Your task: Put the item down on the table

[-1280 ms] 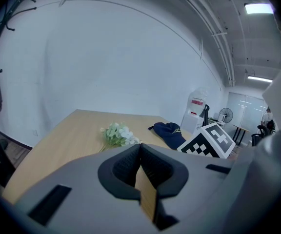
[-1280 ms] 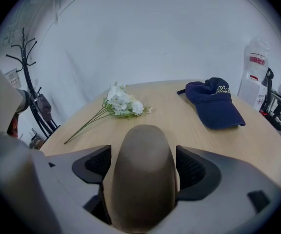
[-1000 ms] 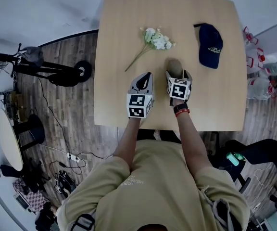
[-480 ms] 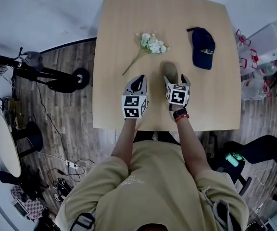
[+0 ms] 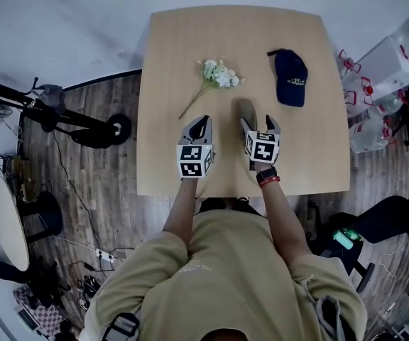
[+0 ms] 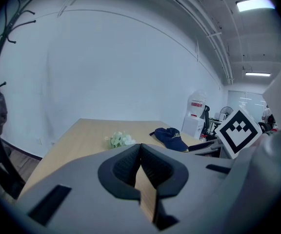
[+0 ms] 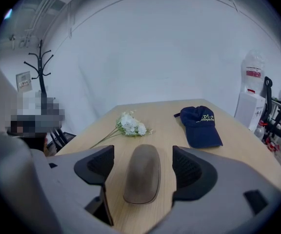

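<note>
A brown oval item (image 5: 245,109) lies flat on the wooden table (image 5: 169,169), just ahead of my right gripper (image 5: 259,125). In the right gripper view the brown oval item (image 7: 141,173) shows between the jaws of the right gripper (image 7: 143,162), with table visible on both sides of it and neither pad touching it. Those jaws stand open and have just been closing slightly. My left gripper (image 5: 199,123) hovers to the left of the item. In its own view the left gripper (image 6: 140,165) has its pads pressed together on nothing.
White flowers (image 5: 216,74) lie on the table beyond the left gripper, a navy cap (image 5: 290,77) at the far right. Beside the table stand a bicycle (image 5: 62,116) on the left and water bottles (image 5: 375,112) on the right.
The right gripper has lifted and drawn back a little from the brown item, which stays on the table. The left gripper has risen slightly.
</note>
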`<move>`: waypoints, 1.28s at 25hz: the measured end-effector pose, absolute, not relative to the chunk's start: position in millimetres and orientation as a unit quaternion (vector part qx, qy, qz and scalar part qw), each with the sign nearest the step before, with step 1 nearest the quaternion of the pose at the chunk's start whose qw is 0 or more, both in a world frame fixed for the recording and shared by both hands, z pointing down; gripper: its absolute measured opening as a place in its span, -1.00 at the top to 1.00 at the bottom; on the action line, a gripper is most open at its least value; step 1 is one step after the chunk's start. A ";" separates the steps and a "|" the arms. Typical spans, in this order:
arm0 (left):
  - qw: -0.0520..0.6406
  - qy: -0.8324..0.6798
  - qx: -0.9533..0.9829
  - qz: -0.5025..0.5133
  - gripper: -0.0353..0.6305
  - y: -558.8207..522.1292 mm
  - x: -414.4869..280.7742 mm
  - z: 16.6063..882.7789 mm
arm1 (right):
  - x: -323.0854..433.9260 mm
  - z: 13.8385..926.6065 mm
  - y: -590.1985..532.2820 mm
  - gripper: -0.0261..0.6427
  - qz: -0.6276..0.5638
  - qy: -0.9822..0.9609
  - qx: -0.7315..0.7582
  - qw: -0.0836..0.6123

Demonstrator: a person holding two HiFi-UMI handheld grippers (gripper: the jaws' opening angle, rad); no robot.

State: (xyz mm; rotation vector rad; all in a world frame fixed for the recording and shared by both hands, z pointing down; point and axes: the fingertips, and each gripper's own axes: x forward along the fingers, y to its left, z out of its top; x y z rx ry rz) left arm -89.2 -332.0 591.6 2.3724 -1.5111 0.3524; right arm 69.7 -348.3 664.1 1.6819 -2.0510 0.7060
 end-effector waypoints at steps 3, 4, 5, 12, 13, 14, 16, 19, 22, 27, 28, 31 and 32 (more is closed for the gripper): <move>0.143 -0.525 0.830 0.120 0.82 -330.1 -88.3 582.2 | 70.7 647.5 -343.4 -0.23 0.240 -0.739 0.601 0.187; 0.140 -0.525 0.831 0.119 0.82 -329.4 -87.7 578.2 | 71.4 641.4 -342.0 -0.22 0.235 -0.741 0.601 0.183; 0.137 -0.525 0.832 0.118 0.82 -328.6 -87.0 574.0 | 72.1 635.2 -340.6 -0.22 0.231 -0.744 0.602 0.179; 0.110 -0.525 0.837 0.107 0.82 -323.5 -84.0 546.9 | 79.9 589.7 -332.3 -0.17 0.199 -0.757 0.606 0.143; 0.105 -0.526 0.838 0.105 0.82 -322.9 -84.0 541.9 | 81.5 582.3 -331.1 -0.16 0.195 -0.758 0.607 0.137; 0.099 -0.526 0.838 0.103 0.82 -322.6 -83.8 537.1 | 83.4 575.0 -330.1 -0.14 0.191 -0.759 0.609 0.130; 0.090 -0.527 0.839 0.100 0.82 -322.0 -83.3 528.4 | 87.5 560.9 -328.5 -0.09 0.181 -0.760 0.613 0.119; 0.079 -0.529 0.840 0.096 0.82 -319.1 -83.0 515.3 | 91.1 542.2 -325.4 -0.03 0.168 -0.762 0.615 0.108; 0.070 -0.529 0.841 0.090 0.82 -317.1 -82.8 503.4 | 94.0 526.6 -324.1 0.03 0.158 -0.764 0.618 0.096; 0.057 -0.523 0.847 0.078 0.82 -313.3 -79.5 478.6 | 101.1 497.9 -320.7 0.13 0.144 -0.766 0.623 0.065; 0.056 -0.522 0.848 0.076 0.82 -312.4 -78.6 472.7 | 102.6 491.3 -319.4 0.15 0.141 -0.767 0.624 0.058; 0.048 -0.525 0.846 0.073 0.82 -311.3 -80.7 454.4 | 104.0 472.0 -315.7 0.20 0.127 -0.770 0.624 0.045; 0.044 -0.529 0.845 0.073 0.82 -311.4 -82.6 448.1 | 103.5 466.6 -314.6 0.22 0.123 -0.771 0.624 0.042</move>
